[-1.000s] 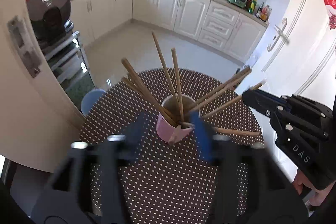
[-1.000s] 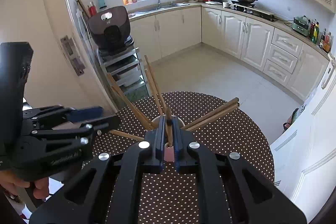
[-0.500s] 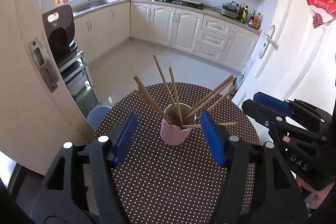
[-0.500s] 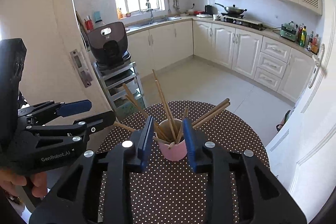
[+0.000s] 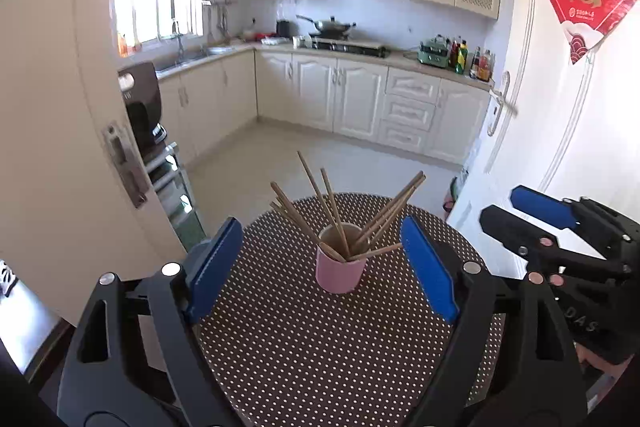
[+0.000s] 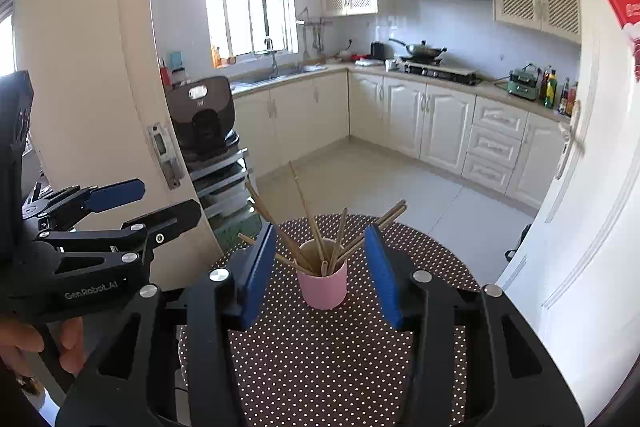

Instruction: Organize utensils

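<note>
A pink cup [image 5: 340,273] [image 6: 323,285] stands upright on a round table with a dark polka-dot cloth [image 5: 320,347] [image 6: 328,359]. Several wooden chopsticks [image 5: 332,215] [image 6: 316,231] fan out of the cup. My left gripper [image 5: 322,267] hangs above the near side of the table with its jaws opening wide and nothing between them. My right gripper [image 6: 320,267] is likewise back from the cup, jaws opening and empty. Each gripper shows at the edge of the other's view, the right gripper [image 5: 536,223] and the left gripper [image 6: 160,205].
A door [image 5: 60,147] stands at the table's left and a white door with a handle [image 5: 500,103] at its right. A black appliance on a metal rack [image 6: 208,139] sits beyond the left door. Kitchen cabinets [image 6: 420,115] line the far walls. A hand [image 6: 60,347] holds the left gripper.
Both grippers drew back and up from the cup. The right gripper, shut on a chopstick over the cup, let it go and opened. The left gripper's jaws widened.
</note>
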Available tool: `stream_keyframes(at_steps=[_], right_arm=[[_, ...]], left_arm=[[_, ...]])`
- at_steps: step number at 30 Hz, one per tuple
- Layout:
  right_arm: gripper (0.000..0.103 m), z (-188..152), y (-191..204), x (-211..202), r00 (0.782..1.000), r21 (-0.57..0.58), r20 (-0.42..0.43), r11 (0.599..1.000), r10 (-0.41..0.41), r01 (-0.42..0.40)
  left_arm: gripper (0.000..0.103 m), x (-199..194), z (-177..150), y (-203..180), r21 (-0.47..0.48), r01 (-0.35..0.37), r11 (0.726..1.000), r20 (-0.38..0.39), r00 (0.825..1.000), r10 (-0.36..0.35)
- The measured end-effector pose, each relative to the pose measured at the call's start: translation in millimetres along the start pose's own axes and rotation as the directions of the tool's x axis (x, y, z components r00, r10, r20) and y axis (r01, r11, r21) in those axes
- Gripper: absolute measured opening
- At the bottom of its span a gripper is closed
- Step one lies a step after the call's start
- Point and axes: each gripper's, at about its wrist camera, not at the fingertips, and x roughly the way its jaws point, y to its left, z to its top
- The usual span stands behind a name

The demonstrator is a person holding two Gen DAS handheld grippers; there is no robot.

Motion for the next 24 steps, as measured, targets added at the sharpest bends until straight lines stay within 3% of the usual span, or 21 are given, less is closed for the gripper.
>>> stream_keyframes(at_steps=[14,24], right_arm=[[0.068,-6.2,-10.9,-38.0,0.991,-0.037,0.133,0.999,-0.031,0.036],[0.076,-11.9,-32.1,-43.3,0.985,0.007,0.17,1.0,-0.022,0.021]], left_arm=[[0.09,-36.7,-2.7,-18.5,-0.011,-0.016,1.0,0.115,0.993,0.017],[0.091,-49.0,-5.4,-31.0,-0.032,-0.051,0.998,0.177,0.983,0.056]])
